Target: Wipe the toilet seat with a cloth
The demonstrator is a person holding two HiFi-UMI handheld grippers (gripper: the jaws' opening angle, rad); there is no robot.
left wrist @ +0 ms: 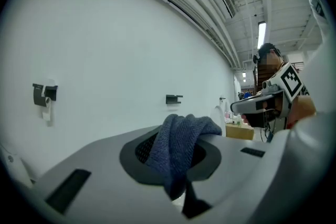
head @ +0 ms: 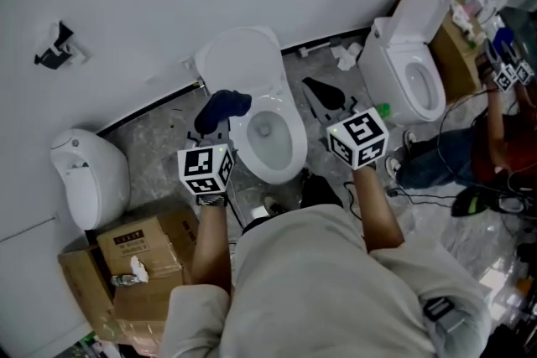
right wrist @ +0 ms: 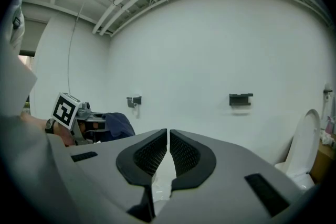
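A white toilet stands against the wall with its lid [head: 243, 63] raised and its seat [head: 289, 148] down around the bowl. My left gripper [head: 220, 120] hovers at the seat's left rim, shut on a dark blue cloth [head: 223, 107]. The cloth [left wrist: 177, 141] bunches between the left gripper's jaws and hangs down over them. To the right of the bowl my right gripper [head: 322, 95] is held above the floor; its jaws [right wrist: 167, 150] are shut with nothing between them. From the right gripper view the cloth [right wrist: 117, 126] shows at the left.
A second white toilet [head: 411, 71] stands at the right, with another person [head: 491, 138] and cables on the floor beyond it. A white urinal-like fixture [head: 84, 176] and cardboard boxes [head: 138, 260] sit at the left. Small black brackets hang on the wall [head: 52, 46].
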